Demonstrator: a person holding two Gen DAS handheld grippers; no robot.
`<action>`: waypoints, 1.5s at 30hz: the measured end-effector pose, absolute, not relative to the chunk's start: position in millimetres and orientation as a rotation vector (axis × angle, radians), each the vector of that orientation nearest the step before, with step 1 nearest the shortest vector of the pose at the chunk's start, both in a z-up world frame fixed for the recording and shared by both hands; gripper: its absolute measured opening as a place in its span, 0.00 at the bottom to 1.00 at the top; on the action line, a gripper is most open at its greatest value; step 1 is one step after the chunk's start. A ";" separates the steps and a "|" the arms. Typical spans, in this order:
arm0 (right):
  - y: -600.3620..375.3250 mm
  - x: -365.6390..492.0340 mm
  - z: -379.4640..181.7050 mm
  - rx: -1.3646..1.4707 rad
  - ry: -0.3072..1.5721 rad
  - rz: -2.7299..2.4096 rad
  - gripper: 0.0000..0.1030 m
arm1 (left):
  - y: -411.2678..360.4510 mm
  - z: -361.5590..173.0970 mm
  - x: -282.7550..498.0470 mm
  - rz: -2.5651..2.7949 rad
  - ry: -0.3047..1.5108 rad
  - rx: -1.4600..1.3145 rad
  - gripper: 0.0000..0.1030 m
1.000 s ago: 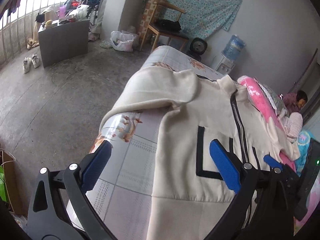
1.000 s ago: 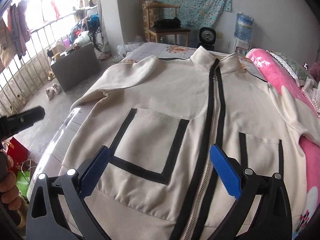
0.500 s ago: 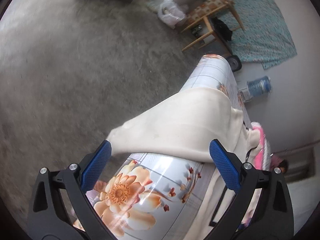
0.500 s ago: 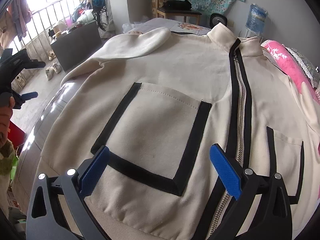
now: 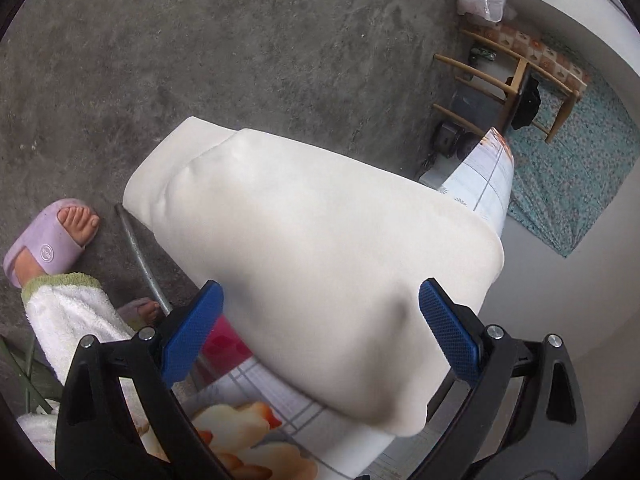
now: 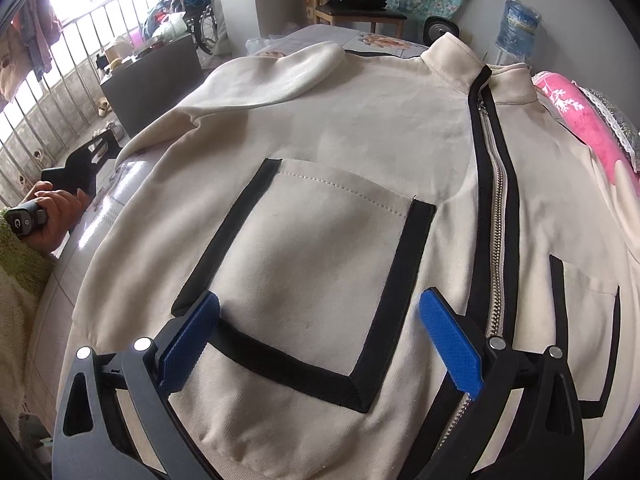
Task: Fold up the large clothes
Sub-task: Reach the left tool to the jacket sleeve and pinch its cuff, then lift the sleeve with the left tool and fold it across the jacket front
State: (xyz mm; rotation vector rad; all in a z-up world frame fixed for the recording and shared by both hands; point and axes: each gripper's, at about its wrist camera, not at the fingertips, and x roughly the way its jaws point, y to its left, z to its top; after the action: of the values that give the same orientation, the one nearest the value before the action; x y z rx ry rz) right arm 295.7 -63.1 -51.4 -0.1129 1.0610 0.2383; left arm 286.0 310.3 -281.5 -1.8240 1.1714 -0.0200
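Cream jacket [image 6: 360,152] lying front-up and zipped on the table [image 6: 60,280], collar toward the far edge, hem toward the near edge; its zipper [image 6: 498,216] marks the long axis, running near-to-far. Its left-side sleeve [image 5: 304,240] drapes over the table's left edge and hangs toward the floor [image 5: 240,40], long axis pointing outward and down from the shoulder. The left gripper [image 5: 320,328] looks down on this sleeve with its 2 fingers spread wide apart; the cloth lies between and just ahead of them, and no grip is evident. The right gripper [image 6: 320,344] hovers over the near chest pocket [image 6: 316,272], fingers likewise wide apart, clamped on nothing. The left gripper is plainly the nearer to the hanging sleeve, so a fold of that sleeve inward across the chest would probably fall to it, travelling crosswise to the zipper line.
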 end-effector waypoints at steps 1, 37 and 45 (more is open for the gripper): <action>-63.5 295.6 -51.6 -0.114 1.062 0.236 0.95 | 308.7 -285.8 288.0 -0.011 1.180 -1.827 0.92; -106.2 262.5 -8.8 -0.057 0.978 0.094 0.95 | 236.0 80.6 313.2 0.029 0.667 -0.500 0.04; -177.1 231.5 5.5 0.012 0.974 -0.105 0.95 | 35.4 83.9 256.1 -0.441 0.812 -0.140 0.49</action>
State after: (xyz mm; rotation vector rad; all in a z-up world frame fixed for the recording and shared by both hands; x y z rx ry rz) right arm 231.5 -177.1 5.5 0.0117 0.9742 -0.1046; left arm 256.1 35.4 83.9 -0.1403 0.8123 -0.4412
